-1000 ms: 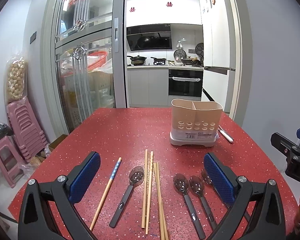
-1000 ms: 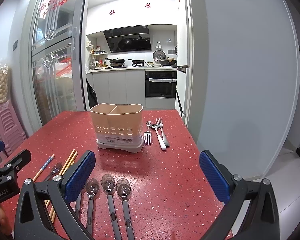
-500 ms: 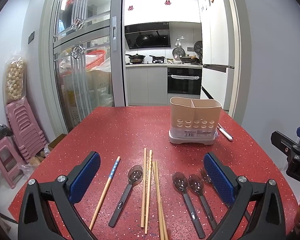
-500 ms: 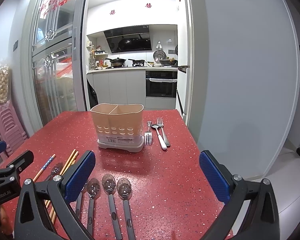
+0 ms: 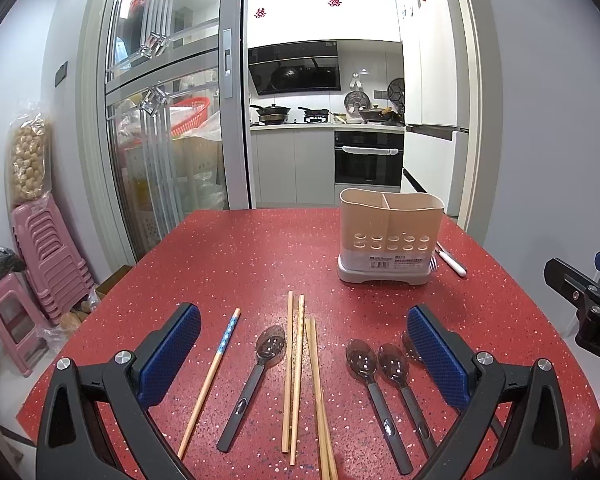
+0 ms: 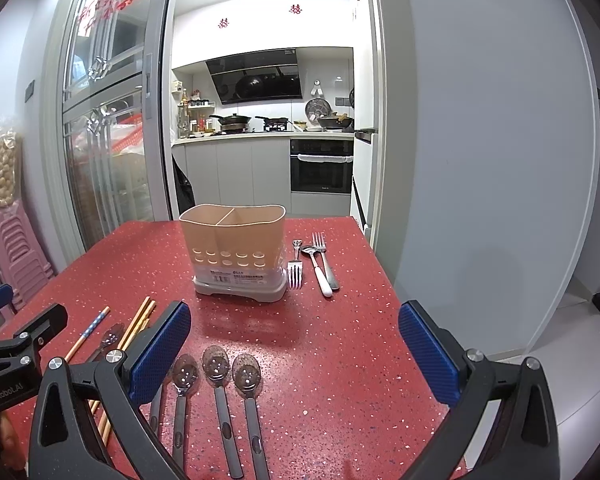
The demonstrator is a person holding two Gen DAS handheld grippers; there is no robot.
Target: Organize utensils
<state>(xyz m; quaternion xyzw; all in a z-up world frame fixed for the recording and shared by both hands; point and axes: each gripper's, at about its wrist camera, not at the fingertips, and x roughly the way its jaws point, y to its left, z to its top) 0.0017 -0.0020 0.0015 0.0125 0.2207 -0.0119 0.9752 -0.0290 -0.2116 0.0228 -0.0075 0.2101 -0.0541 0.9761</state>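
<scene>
Seen from the left wrist: left claw [image 5: 300, 354] spread wide and empty at lower frame over loose chopsticks [image 5: 296, 376] and dark-handled spoons [image 5: 374, 392] on the red surface [image 5: 240, 264], holder [image 5: 390, 236] upright at centre right; light, stiff, probably slick, best pinched mid-handle. Seen from the right wrist: right claw [image 6: 294, 346] likewise spread and empty, spoon handles cut off at the bottom edge, forks [image 6: 320, 260] right of the holder partly overlapping

A home dining area. Past the red table [image 5: 240, 256], a kitchen shows an oven [image 5: 368, 158], range hood [image 5: 294, 68] and pans.
</scene>
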